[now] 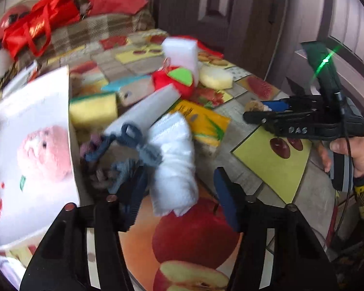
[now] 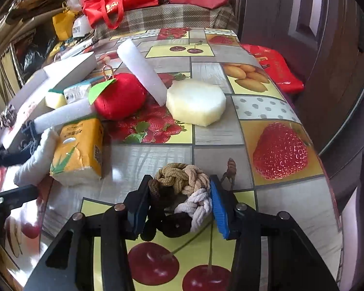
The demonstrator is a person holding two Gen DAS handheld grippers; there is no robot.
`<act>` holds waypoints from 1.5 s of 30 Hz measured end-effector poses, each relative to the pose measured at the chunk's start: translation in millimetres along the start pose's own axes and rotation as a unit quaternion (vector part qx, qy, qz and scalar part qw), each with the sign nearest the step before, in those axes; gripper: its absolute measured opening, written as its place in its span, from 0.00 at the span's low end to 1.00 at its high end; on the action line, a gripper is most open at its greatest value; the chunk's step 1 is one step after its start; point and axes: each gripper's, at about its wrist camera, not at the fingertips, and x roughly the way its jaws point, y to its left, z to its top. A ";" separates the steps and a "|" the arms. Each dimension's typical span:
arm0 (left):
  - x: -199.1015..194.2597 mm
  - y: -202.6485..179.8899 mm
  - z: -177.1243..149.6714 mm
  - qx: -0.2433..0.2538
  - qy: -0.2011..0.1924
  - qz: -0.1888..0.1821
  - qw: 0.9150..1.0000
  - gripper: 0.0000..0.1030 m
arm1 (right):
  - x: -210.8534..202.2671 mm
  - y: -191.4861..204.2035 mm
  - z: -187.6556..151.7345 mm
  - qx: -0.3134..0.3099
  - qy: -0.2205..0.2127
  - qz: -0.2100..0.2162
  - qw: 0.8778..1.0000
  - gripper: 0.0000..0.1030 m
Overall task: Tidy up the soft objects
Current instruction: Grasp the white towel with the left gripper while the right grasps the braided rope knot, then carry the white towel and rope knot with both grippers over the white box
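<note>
Right fingers [image 2: 179,203] pinching braided knot [image 2: 182,194]; left fingers [image 1: 177,194] spread around white cloth roll [image 1: 173,162], tissue pack [image 2: 78,150] beside.

A glossy tablecloth [image 2: 230,131] covers the table in grey, yellow and white squares printed with fruit — red strawberries, dark cherries, orange apricots, red apples. A plush apple [image 2: 120,97] is bright red with a lime-green felt leaf. Beside it lie a pale cream foam disc [image 2: 196,101] and a white foam bar [image 2: 140,70]. A soft tissue packet [image 2: 80,148] is yellow-orange with green leaf print. A braided knot of cord [image 2: 182,194] mixes tan, beige, white and dark brown strands. A white rolled cloth [image 1: 174,160] lies near the table's left edge, touching grey-blue yarn [image 1: 128,145]. A fluffy toy [image 1: 45,152] is pink, in a white box [image 1: 31,111].
</note>
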 end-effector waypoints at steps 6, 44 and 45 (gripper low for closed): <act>8.9 -7.5 1.2 0.014 0.023 0.008 1.000 0.54 | -0.3 -9.0 2.9 0.028 -0.003 0.019 0.999 0.45; -84.0 40.7 -26.9 0.003 -0.220 0.147 0.964 0.28 | -54.7 112.9 14.1 -0.038 -0.274 0.076 0.958 0.34; -85.5 46.0 -28.2 -0.004 -0.220 0.150 0.964 0.28 | -53.7 117.1 14.5 -0.041 -0.272 0.080 0.958 0.34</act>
